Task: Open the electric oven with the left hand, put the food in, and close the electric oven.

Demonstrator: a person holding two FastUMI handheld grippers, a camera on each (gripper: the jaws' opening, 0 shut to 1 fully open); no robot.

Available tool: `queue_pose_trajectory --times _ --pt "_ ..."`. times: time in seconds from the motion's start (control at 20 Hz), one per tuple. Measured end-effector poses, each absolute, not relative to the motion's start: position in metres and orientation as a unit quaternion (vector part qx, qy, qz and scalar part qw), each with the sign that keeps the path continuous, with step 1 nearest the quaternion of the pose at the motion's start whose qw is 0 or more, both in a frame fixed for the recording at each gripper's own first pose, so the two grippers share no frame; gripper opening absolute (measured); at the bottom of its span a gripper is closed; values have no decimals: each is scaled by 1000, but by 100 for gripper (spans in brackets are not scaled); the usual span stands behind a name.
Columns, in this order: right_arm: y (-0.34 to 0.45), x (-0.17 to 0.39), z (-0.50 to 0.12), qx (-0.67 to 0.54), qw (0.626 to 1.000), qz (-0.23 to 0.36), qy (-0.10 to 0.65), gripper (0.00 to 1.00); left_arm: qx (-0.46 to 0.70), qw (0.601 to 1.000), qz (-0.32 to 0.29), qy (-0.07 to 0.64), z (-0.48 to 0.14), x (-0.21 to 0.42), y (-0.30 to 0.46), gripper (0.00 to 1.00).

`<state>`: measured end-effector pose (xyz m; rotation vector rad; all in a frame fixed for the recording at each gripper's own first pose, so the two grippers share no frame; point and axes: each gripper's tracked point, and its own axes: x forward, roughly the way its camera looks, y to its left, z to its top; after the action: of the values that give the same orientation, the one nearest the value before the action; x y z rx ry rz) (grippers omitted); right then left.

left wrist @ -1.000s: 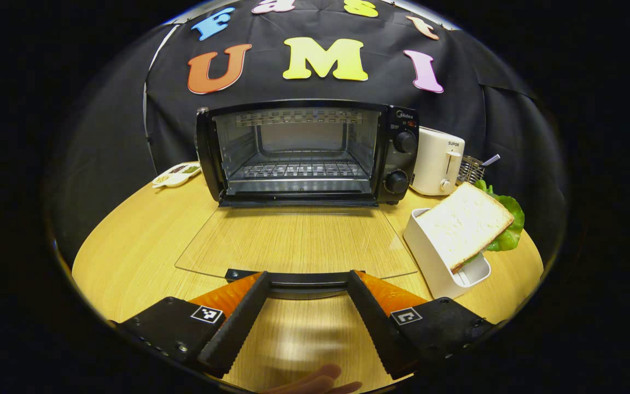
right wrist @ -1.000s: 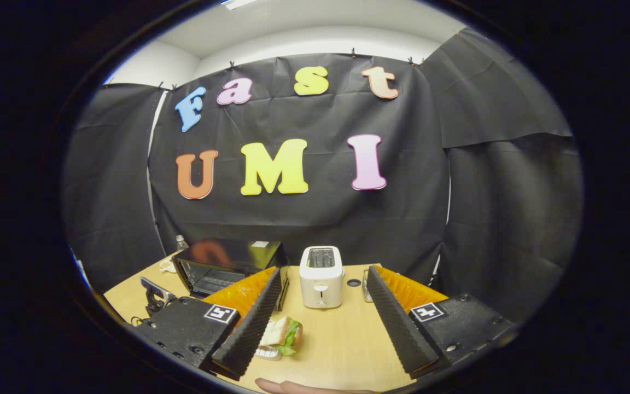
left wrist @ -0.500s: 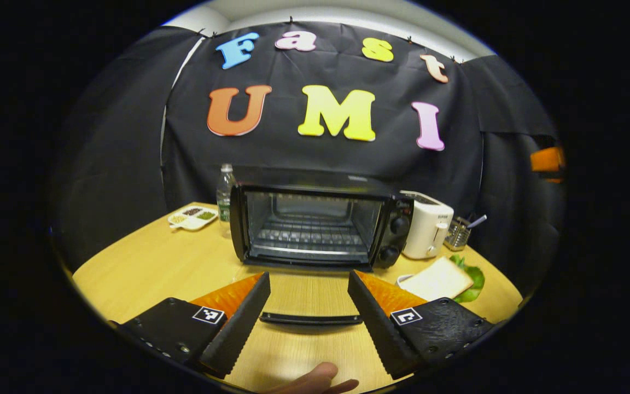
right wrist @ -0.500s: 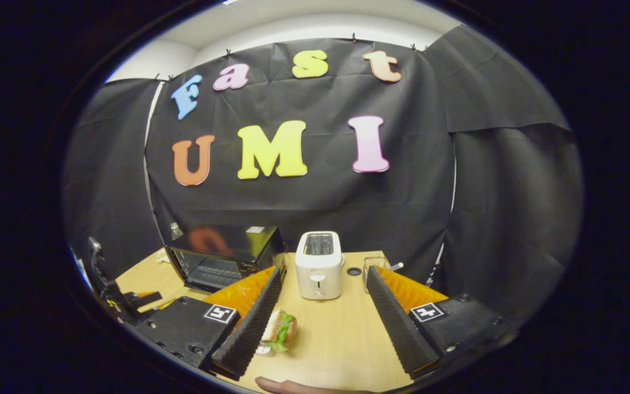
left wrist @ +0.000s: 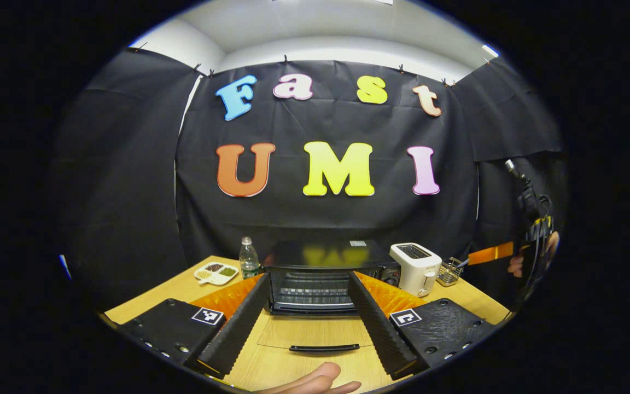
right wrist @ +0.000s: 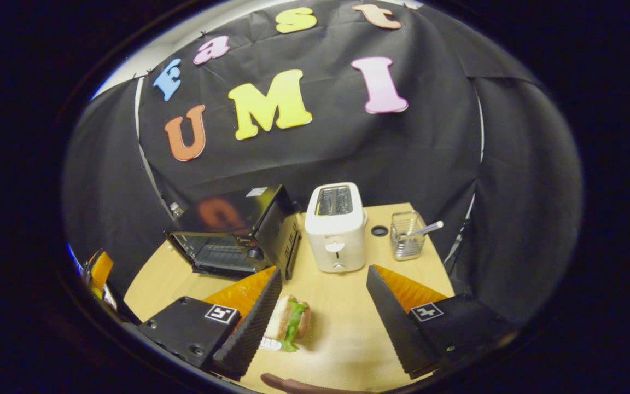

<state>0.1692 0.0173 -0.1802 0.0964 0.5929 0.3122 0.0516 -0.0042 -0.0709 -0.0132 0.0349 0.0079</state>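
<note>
Tongs both wide open, empty: left tongs [left wrist: 307, 323] facing oven [left wrist: 320, 276]; right tongs [right wrist: 323, 323] above sandwich [right wrist: 289, 323].

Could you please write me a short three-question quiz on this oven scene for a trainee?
1. True or false: the oven door lies folded down flat.
2. What stands immediately beside the oven on its knob side? A) toaster B) water bottle C) wire basket
3. Fill in: the sandwich lies between the fingers of the ___ gripper.

Key: 1 true. 2 A, the toaster. 3 right; its jaws stand wide apart, not touching the sandwich.
</note>
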Motion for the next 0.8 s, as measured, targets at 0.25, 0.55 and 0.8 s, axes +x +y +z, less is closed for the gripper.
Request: queue_pose_trajectory --times 0.25,0.55,0.8 --pt "49 170 -231 105 892 203 391 98 -17 1000 -9 -21 -37 21 -8 95" --pt "53 169 -271 131 848 215 466 83 6 999 -8 -42 -26 -1 -4 94" --pt "58 166 -290 148 817 244 502 75 3 999 -24 -21 -39 -8 -6 94"
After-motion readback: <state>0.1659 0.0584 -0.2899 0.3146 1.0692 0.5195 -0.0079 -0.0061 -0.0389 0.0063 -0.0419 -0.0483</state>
